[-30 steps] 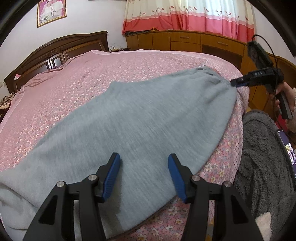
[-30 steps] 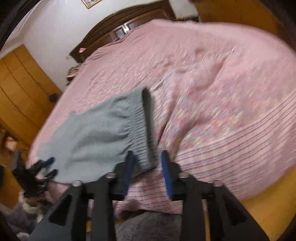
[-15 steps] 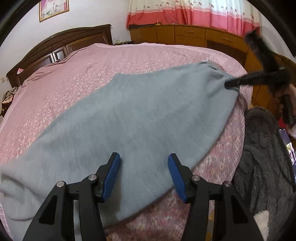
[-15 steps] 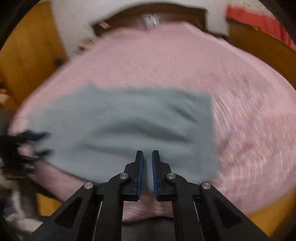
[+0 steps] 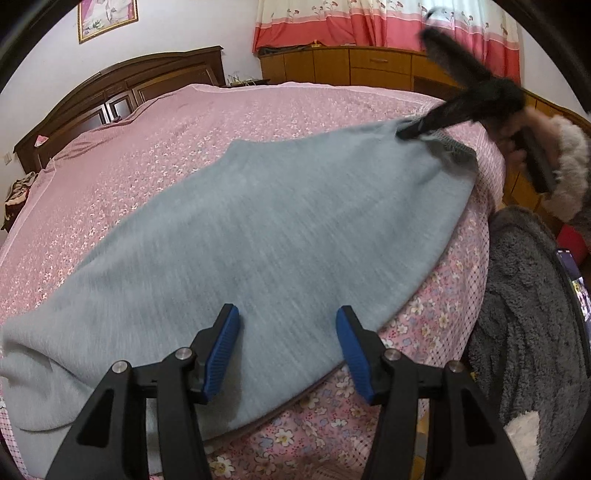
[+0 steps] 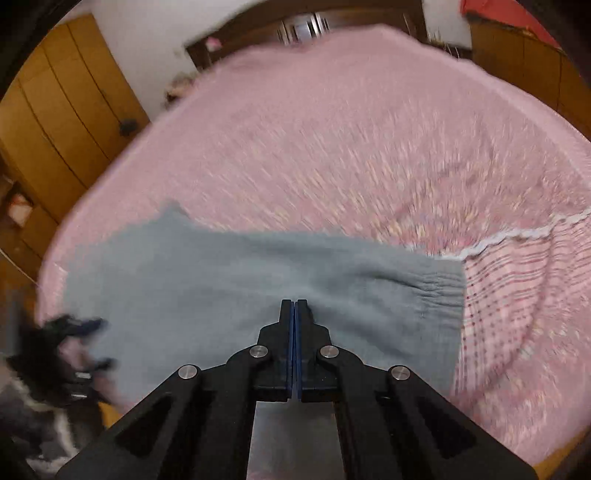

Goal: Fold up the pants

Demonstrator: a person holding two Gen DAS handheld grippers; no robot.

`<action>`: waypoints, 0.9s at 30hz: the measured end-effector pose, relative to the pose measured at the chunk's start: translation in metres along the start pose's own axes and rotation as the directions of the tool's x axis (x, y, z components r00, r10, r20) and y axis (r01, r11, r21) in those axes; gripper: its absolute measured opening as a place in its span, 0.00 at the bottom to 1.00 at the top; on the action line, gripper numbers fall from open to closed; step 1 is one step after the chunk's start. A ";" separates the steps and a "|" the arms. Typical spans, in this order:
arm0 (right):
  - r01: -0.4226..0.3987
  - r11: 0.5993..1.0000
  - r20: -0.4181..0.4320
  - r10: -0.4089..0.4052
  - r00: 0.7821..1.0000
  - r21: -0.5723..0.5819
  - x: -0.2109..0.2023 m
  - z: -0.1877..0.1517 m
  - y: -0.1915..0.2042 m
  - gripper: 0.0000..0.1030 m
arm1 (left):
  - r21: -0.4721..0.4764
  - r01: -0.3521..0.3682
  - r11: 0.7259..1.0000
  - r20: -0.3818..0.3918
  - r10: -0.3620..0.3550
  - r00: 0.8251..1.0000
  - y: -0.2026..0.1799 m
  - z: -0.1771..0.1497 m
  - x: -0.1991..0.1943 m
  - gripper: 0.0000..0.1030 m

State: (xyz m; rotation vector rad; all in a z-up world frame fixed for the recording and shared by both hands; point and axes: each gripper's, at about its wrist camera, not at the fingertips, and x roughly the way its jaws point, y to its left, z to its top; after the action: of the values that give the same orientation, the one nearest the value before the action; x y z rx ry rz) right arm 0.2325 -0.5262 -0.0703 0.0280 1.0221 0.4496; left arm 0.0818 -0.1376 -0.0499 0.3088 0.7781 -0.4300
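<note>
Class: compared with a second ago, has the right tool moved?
Yes. In the left wrist view, the right tool has swung from beyond the bed's edge inward, shut on the pants' waistband.

Pink bed (image 5: 258, 122), dark headboard (image 5: 122, 85) (wooden), red curtains (image 5: 369, 22).

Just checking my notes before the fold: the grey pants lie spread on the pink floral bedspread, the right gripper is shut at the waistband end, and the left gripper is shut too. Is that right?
Not quite. The left gripper is open, its blue pads apart above the grey pants, as the left wrist view shows. The rest stands: pants on the pink bedspread, right gripper shut near the waistband.
</note>
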 end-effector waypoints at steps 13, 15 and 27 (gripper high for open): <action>0.334 0.927 0.221 -0.294 0.930 -0.173 -0.035 -0.014 0.049 0.02 | -0.061 0.066 0.996 0.024 -0.065 0.998 0.004 -0.009 -0.021 0.59; 0.303 0.918 0.232 -0.246 0.941 -0.255 -0.035 -0.015 0.099 0.02 | -0.098 0.069 0.993 0.039 -0.066 0.997 0.018 -0.014 -0.037 0.62; 0.328 0.463 0.426 0.123 0.896 -0.824 0.035 -0.061 0.431 0.02 | -0.570 -0.141 0.809 0.028 0.191 0.981 0.207 -0.119 -0.134 0.75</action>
State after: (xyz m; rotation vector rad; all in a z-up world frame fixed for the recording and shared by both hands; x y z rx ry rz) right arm 0.0472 -0.1324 -0.0324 -0.8676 0.2255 0.7866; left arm 0.0245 0.1266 -0.0097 -0.2023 0.7536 -0.0290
